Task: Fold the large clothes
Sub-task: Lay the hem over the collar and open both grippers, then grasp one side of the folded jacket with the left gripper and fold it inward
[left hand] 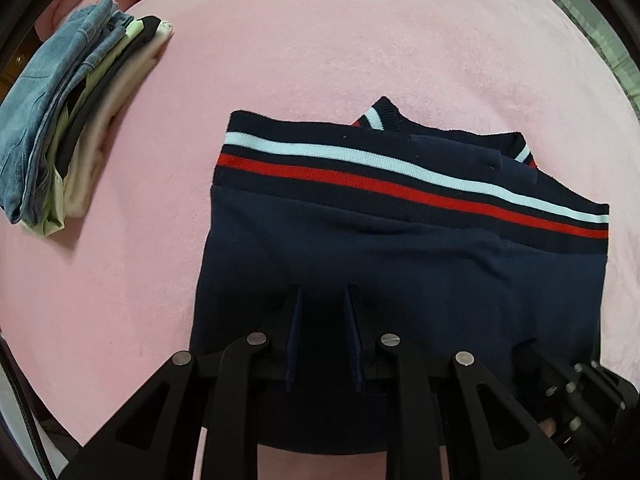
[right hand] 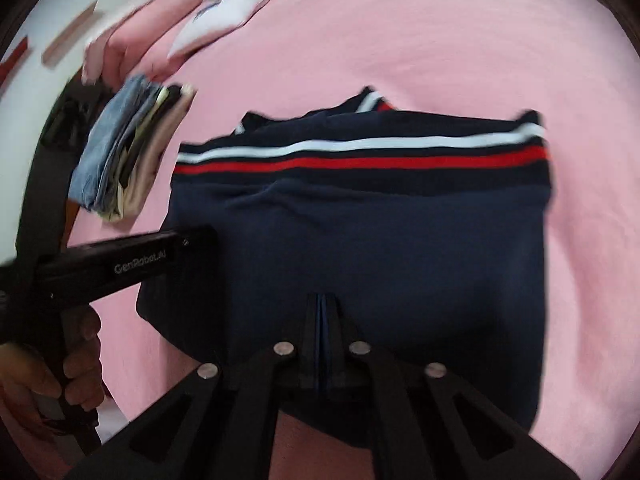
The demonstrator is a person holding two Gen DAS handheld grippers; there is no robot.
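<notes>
Pink fleece bed cover (left hand: 320,40) supports the folded navy knit sweater with white and red hem stripes (left hand: 400,240), directly ahead of both jaws. Left gripper (left hand: 323,300) jaws stand narrow and hold nothing; right gripper (right hand: 322,304) jaws are closed, empty. Stacked folded clothes (left hand: 68,128) lie far left, clearing workspace.

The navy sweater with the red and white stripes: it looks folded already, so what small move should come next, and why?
Probably lift the navy sweater by its near edge and carry it toward the pile of folded clothes at the left. It lies folded, striped hem on top, on the pink blanket; the right tongs look shut at its near edge, and the left tongs stand over it with a gap.
</notes>
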